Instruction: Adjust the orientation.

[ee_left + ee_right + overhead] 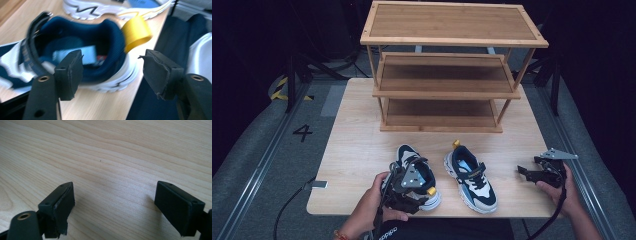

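Left gripper (pixel 412 192) is hovering wide open over the left sneaker's (pixel 82 57) heel collar at the table's (pixel 362 145) near edge, needing one pad inside, while right gripper (pixel 532 174) is idling open beyond the right sneaker (pixel 471 179), shoe rack (pixel 447 65) waiting behind.

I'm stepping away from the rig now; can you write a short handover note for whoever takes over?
Left gripper: open, jaws either side of the left shoe's heel, nothing clamped yet.
Right gripper: open, over bare table, right of the right shoe.
Both shoes sit on the table before the shoe rack; its shelves are bare.
Done: nothing placed.
Left: likely grip each shoe and shelve it.
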`<state>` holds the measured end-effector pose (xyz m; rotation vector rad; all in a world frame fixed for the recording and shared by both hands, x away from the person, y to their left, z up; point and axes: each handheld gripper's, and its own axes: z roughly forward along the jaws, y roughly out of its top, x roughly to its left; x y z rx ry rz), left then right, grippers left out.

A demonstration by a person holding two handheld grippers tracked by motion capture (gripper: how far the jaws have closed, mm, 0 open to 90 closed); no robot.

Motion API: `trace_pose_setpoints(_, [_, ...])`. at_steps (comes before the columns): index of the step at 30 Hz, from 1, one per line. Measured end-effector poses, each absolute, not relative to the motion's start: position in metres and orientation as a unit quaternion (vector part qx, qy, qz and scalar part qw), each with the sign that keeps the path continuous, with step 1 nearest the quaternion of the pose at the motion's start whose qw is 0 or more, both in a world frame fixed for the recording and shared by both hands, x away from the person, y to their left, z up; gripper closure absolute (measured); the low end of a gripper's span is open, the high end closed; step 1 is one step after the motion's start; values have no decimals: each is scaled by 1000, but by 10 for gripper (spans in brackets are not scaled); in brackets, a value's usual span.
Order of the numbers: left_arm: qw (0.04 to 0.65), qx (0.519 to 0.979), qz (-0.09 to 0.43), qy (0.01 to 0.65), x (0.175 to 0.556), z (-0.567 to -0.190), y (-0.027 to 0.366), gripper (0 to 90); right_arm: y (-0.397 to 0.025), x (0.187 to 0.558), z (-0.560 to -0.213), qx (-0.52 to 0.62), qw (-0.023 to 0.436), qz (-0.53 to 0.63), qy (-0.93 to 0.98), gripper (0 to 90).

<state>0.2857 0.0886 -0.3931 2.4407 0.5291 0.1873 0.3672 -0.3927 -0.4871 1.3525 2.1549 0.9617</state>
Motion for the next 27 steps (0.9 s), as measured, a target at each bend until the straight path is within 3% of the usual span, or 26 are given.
trace_pose_setpoints(9, [282,940,40,189,300,-409,62,359,-393,367,-487,486,209,346,775,166])
trace_pose_setpoints(15, [252,954,18,160,308,-412,58,588,-393,367,-487,486,209,346,775,166])
trace_pose_setpoints(17, [249,957,8,150,310,-410,60,624,-393,367,-487,486,209,346,775,166])
trace_pose_setpoints(22, [225,965,-19,134,319,-406,68,662,-393,367,-487,486,209,346,775,166])
trace_pose_setpoints(27, [176,975,-20,135,328,-400,82,643,-393,367,-487,486,209,346,775,166])
